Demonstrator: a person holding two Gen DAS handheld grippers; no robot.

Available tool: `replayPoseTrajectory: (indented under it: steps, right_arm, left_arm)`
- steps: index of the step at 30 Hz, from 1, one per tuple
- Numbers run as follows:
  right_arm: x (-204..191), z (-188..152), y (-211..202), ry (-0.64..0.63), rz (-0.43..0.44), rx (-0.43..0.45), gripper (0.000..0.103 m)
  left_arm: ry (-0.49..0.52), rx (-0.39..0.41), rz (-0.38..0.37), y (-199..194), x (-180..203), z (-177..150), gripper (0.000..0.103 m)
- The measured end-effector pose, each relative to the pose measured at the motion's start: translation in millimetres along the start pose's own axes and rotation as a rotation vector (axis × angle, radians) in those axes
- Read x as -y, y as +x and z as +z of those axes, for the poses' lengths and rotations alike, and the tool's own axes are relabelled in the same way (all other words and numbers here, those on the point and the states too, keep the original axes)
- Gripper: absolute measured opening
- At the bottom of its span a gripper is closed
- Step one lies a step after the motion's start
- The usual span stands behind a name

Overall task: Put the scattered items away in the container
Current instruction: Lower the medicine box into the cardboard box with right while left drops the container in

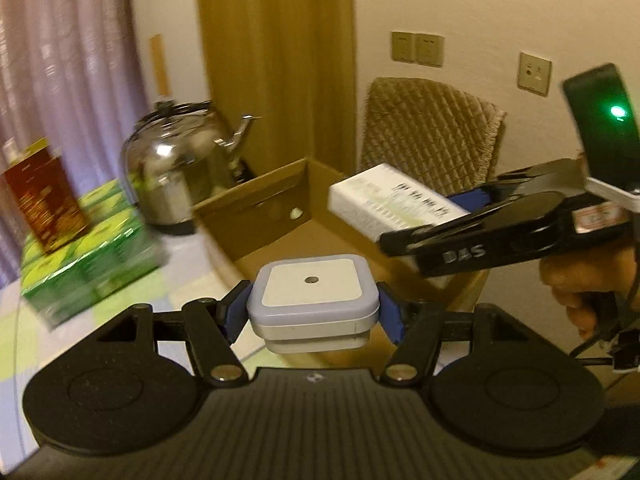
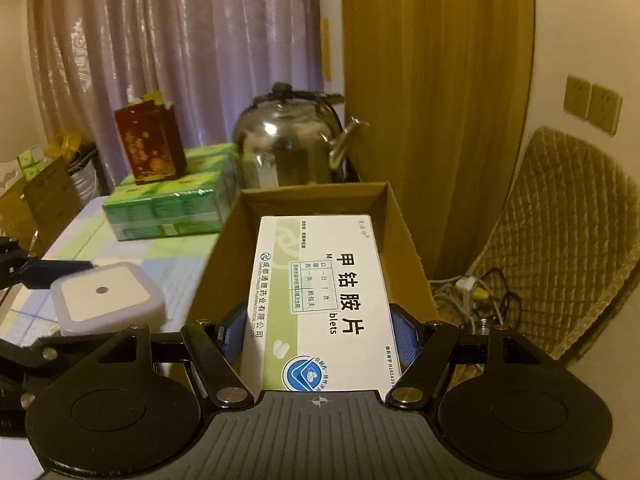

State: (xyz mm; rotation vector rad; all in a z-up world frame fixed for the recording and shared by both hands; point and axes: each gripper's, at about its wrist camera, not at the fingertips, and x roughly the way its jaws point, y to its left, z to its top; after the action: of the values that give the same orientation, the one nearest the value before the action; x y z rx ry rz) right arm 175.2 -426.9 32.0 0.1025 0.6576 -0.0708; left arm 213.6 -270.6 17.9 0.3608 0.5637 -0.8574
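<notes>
The left gripper [image 1: 313, 312] has its jaws clamped on a square white night light [image 1: 313, 302], held just short of the near edge of the open cardboard box [image 1: 256, 200]. The right gripper [image 2: 318, 332] has its jaws gripping a white medicine box [image 2: 320, 300], held above the cardboard box's interior. Beyond the jaws on the worktop [image 2: 172, 268] stand a steel kettle [image 2: 288, 144] and a green tissue pack [image 2: 168, 208].

The cardboard box [image 2: 404, 216] at frame centre is open-topped, its floor mostly bare. A steel kettle [image 2: 288, 148] crowds its far wall; green packs [image 2: 168, 208] block the desk [image 2: 120, 256] at left.
</notes>
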Motion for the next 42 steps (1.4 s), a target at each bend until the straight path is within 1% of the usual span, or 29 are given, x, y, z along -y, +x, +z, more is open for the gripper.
replayPoseTrajectory:
  steps: [5,11,18,24,28,33,37,42]
  right_arm:
    - [22.8,7.8,28.7,0.002,-0.004,-0.009,0.069]
    - [34.4,12.2,57.9,-0.011,0.010,-0.036,0.068]
    - [40.0,2.5,76.8,-0.026,-0.001,-0.068,0.068]
    - [45.5,-0.5,81.2,-0.018,0.000,-0.069,0.068]
    - [45.9,-0.3,82.0,-0.029,0.004,-0.067,0.068]
    - [44.3,0.0,82.0,-0.032,0.012,-0.069,0.068]
    - [41.5,-1.9,81.8,-0.047,0.023,-0.083,0.068]
    - [35.7,-3.8,84.9,-0.068,0.030,-0.112,0.069]
  left_arm:
    - [0.067,-0.035,-0.049,46.2,7.6,7.2,0.061]
    - [0.163,-0.099,-0.071,89.8,20.7,0.2,0.061]
    - [0.203,-0.142,-0.064,118.5,26.0,-15.0,0.061]
    - [0.216,-0.177,-0.055,137.5,27.8,-21.5,0.061]
    - [0.197,-0.184,-0.055,142.1,26.6,-24.9,0.061]
    - [0.214,-0.158,-0.038,134.2,28.4,-25.0,0.061]
    - [0.234,-0.117,-0.022,115.4,26.4,-24.8,0.061]
    - [0.193,-0.072,-0.012,79.4,14.0,-28.2,0.062]
